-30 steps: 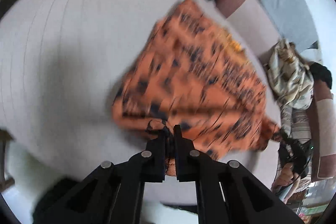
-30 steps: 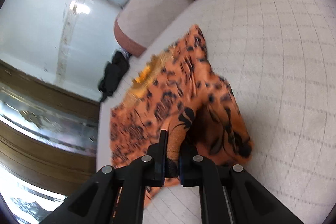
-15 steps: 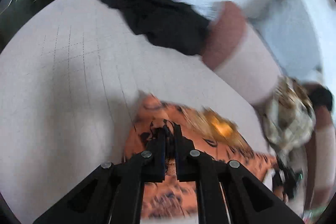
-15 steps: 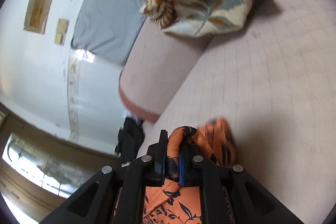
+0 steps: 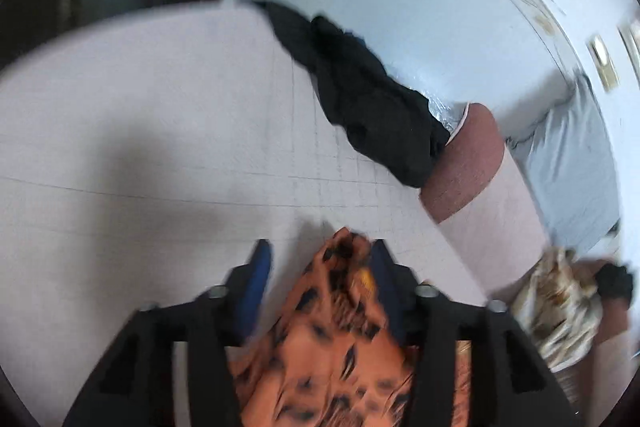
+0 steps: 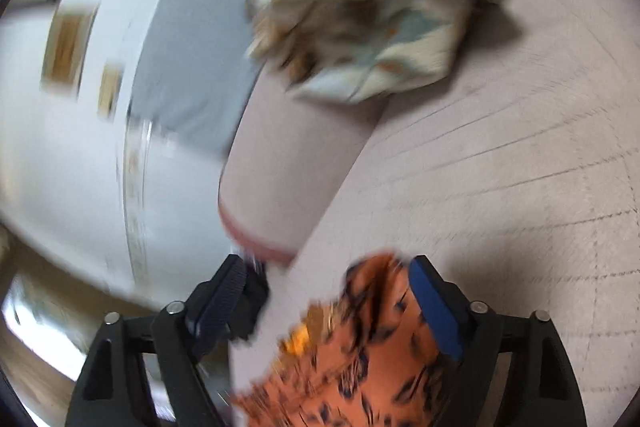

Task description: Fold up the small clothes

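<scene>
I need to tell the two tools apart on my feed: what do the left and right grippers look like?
Both look alike. The left gripper and the right gripper are matte black angular frames, each with two fingers, blue pads on the inner faces and silver screw heads along the linkage. No cables, markings, hands or sleeves show.

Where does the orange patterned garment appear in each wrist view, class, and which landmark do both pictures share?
Left wrist: orange patterned garment, bottom centre, between the open fingers of the left gripper.
Right wrist: bottom centre-right, inside the open right gripper.
Shared landmark: the floral bedding.
</scene>
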Available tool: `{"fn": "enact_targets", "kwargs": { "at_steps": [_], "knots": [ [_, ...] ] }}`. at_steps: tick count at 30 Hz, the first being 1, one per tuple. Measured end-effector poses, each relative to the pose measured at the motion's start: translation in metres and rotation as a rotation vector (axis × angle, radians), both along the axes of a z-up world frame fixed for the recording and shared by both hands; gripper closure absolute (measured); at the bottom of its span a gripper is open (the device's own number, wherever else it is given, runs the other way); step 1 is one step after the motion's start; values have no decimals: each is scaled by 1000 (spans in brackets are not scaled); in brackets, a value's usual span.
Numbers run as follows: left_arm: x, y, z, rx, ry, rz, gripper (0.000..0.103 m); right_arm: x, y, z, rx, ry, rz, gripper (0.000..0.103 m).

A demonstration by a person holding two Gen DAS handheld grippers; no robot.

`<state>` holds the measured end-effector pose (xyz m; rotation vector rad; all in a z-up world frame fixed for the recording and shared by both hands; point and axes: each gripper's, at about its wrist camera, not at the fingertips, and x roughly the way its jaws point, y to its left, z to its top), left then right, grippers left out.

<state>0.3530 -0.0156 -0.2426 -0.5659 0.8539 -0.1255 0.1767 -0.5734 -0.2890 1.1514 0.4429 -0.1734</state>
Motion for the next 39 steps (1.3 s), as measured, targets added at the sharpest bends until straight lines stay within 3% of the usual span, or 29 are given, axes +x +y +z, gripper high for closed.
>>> {"fn": "enact_targets", "kwargs": {
  "at_steps": [1,3,5,6,9,11,14,16,21,24,26,28,34,36,39],
  "knots": [
    [-23,-12,8,79,-12,-19,37,4,14,8,-48,37,50,34],
    [-56,-37,7,179,-7,-59,35,19,64,20,-169,137,222,44],
    [-81,-61,-4,227,8,-122,34,30,115,20,-270,224,361,61],
    [-89,-70,-12,235,16,-151,34,38,151,17,-353,290,444,64],
    [-90,-107,-46,341,135,-242,34,48,216,2,-483,383,554,65],
    [-88,-112,-52,400,150,-251,34,57,235,-10,-504,415,587,65],
    [-81,-100,-51,387,157,-219,34,84,248,-23,-586,461,572,65],
    [-72,-87,-60,334,195,-199,34,107,253,-21,-633,472,558,65],
    [-64,-73,-59,242,235,-200,34,190,232,-20,-569,517,464,64],
    [-62,-68,-59,205,247,-199,34,194,234,7,-550,443,406,64],
    [-59,-61,-57,191,253,-194,34,187,248,22,-539,372,436,64],
    [-61,-60,-56,196,254,-191,34,176,276,29,-510,309,538,64],
    [-71,-58,-59,271,249,-285,34,189,351,-5,-566,407,698,64],
    [-71,-53,-59,255,254,-301,34,208,357,-28,-552,480,687,64],
    [-70,-47,-56,248,267,-306,33,206,344,-23,-493,449,620,64]
  ]
}}
